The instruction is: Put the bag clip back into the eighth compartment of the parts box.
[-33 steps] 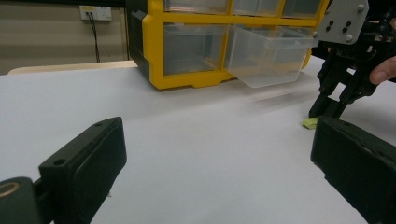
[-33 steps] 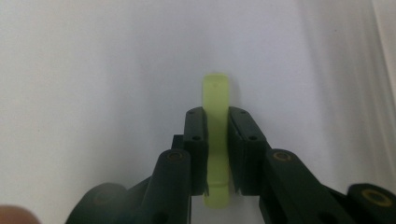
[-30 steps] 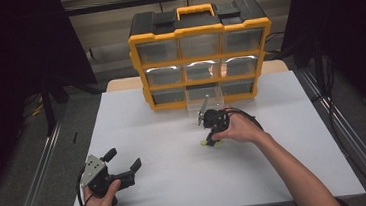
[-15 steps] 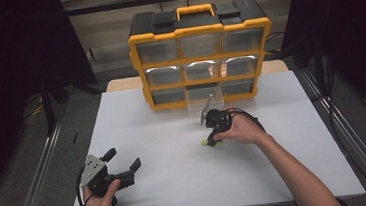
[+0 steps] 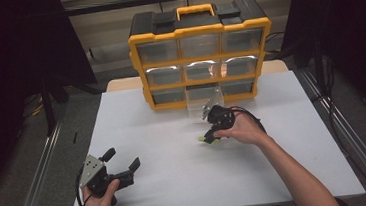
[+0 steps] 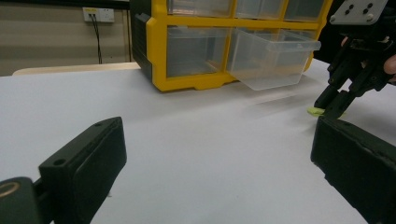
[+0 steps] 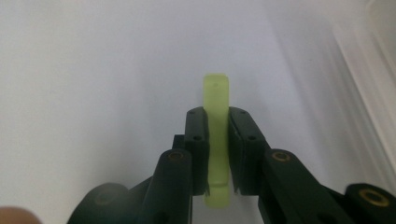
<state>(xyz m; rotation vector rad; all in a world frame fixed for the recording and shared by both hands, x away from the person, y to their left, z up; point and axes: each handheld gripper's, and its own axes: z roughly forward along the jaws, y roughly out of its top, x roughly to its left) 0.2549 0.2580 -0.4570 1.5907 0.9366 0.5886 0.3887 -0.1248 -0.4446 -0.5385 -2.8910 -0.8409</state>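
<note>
1. Yellow-green plastic piece (image 7: pixel 216 140), small and flat, looks light, stiff and smooth; it lies mid-tabletop, before the open drawer (image 5: pixel 205 99).
2. Right tool (image 5: pixel 211 133) pinches its middle, edges flat between pads.
3. Left tool (image 5: pixel 124 169) gapes empty near the tabletop's front-left corner.

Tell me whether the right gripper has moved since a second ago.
Barely, if at all: the right gripper, shut on the yellow-green plastic piece, stays just before the yellow-and-black drawer organiser.
</note>
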